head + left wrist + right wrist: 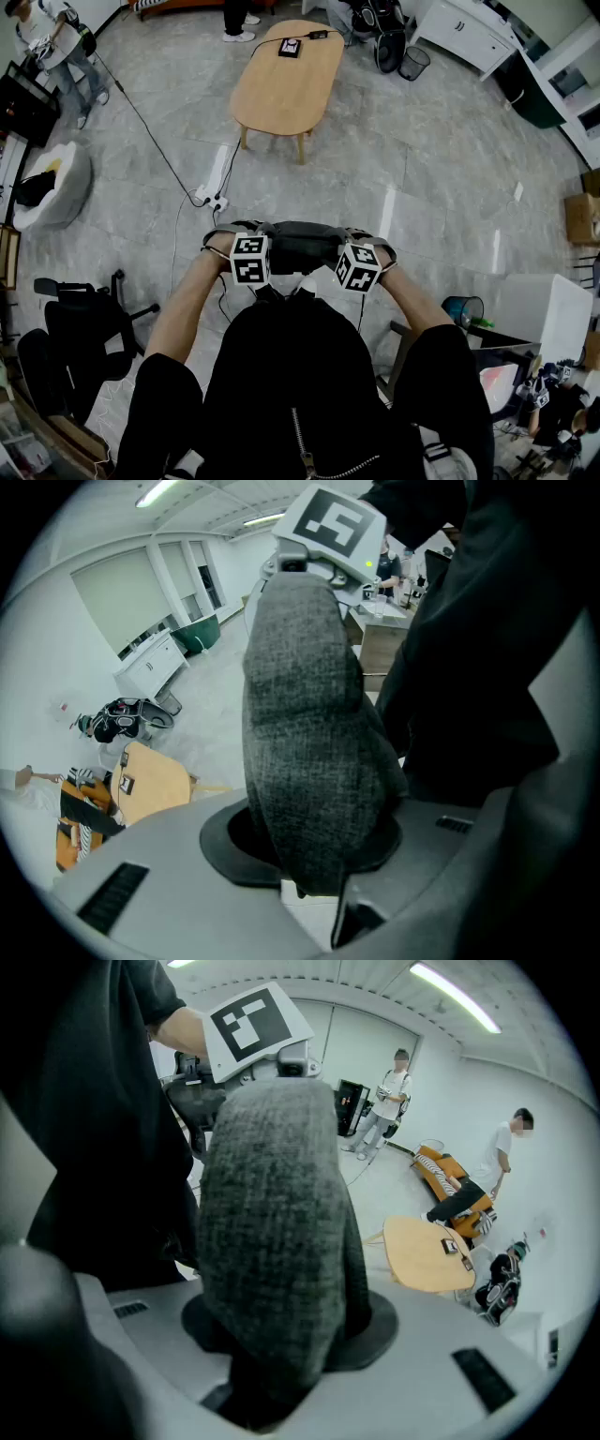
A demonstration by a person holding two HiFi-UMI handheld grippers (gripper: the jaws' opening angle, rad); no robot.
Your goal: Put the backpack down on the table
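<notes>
I hold a dark backpack (292, 246) in the air close to my chest, over the grey floor. My left gripper (246, 251) is shut on one of its grey padded straps (305, 714), which fills the left gripper view and runs down between the jaws. My right gripper (361, 258) is shut on a like strap (272, 1232), pinched low between its jaws. Both grippers point steeply down, side by side, with the bag's top between them. The oval wooden table (281, 89) stands several steps ahead, also seen as the table (150, 780) and the table (422, 1255).
A small dark device (290, 47) with a cable lies on the table's far end. A power strip (211, 199) and its cords lie on the floor between me and the table. A black office chair (80, 328) stands at my left, a cluttered desk (534, 375) at my right. People stand far off.
</notes>
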